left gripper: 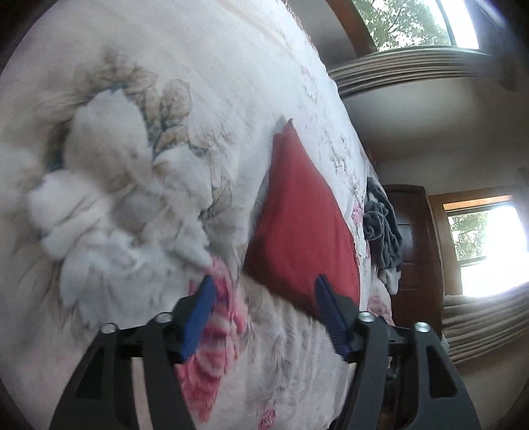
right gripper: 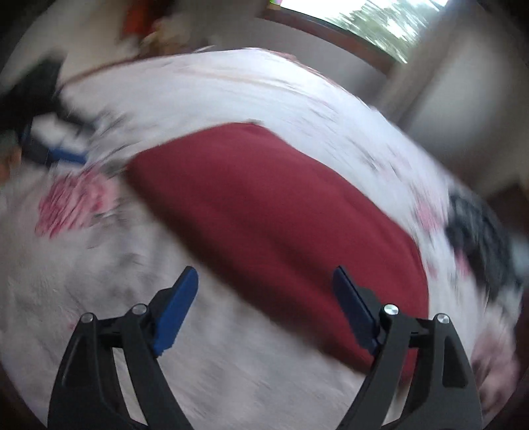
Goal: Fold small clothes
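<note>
Floral bedspread (left gripper: pixel 231 82) is filling both frames; I am holding the left tool (left gripper: pixel 264 291) and right tool (right gripper: pixel 264 281) released above a red cloth (right gripper: pixel 264 205) lying mid-frame.

Daylight from the windows, both views smeared

The windows (left gripper: pixel 489 244) blow out white; the bed (right gripper: pixel 231 86) beneath is evenly lit, blurred, especially in the right wrist view, edges bent dark.

A bed (left gripper: pixel 231 66) with a white floral cover fills most of both views. Beyond its far edge stands a dark wooden door (left gripper: pixel 413 238), with a bright window (left gripper: pixel 489 244) just beside it and another window (left gripper: pixel 413 23) higher along the pale wall (left gripper: pixel 413 125). Daylight glares through both, showing green trees outside.
</note>
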Demonstrator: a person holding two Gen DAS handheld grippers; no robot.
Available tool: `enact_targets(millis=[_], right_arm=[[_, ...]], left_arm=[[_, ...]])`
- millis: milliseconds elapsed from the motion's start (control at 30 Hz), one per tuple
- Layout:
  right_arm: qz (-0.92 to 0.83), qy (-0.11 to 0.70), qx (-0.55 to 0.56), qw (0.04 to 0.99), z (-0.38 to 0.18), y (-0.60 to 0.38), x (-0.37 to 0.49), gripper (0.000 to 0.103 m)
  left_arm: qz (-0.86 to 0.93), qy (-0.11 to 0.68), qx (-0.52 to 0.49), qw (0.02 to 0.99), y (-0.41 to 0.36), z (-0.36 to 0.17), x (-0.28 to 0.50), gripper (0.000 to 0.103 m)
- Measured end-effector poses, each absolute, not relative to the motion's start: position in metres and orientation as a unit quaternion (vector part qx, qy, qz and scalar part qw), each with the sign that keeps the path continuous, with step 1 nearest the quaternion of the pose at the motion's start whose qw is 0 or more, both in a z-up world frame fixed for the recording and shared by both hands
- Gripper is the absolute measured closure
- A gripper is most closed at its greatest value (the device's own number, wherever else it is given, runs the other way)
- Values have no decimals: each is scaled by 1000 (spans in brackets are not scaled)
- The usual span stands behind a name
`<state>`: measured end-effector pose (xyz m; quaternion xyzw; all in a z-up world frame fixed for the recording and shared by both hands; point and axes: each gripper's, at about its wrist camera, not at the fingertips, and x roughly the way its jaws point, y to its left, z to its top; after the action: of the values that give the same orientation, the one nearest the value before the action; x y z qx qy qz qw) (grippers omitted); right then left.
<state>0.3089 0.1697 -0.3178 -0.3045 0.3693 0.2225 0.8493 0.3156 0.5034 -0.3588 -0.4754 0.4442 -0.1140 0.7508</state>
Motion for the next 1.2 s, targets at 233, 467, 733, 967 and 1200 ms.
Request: enact_targets(millis=[233, 467, 733, 967, 1200], right_arm=[[246, 299, -444, 808, -348, 265, 277, 21], [245, 316, -473, 785, -370, 298, 293, 22], [239, 326, -472, 784, -389, 308, 327, 22], [221, 323, -472, 790, -394, 314, 346, 21], [196, 282, -506, 792, -399, 321, 345, 22]], left_arm=[[-94, 423, -470, 769, 505, -355, 313, 22], [-101, 389, -493, 772, 527, -362, 339, 20], [-116, 368, -512, 767, 541, -378, 368, 20], [-131, 357, -527, 760, 545, -385, 366, 20], [-139, 348, -536, 756, 545, -389, 361, 19]])
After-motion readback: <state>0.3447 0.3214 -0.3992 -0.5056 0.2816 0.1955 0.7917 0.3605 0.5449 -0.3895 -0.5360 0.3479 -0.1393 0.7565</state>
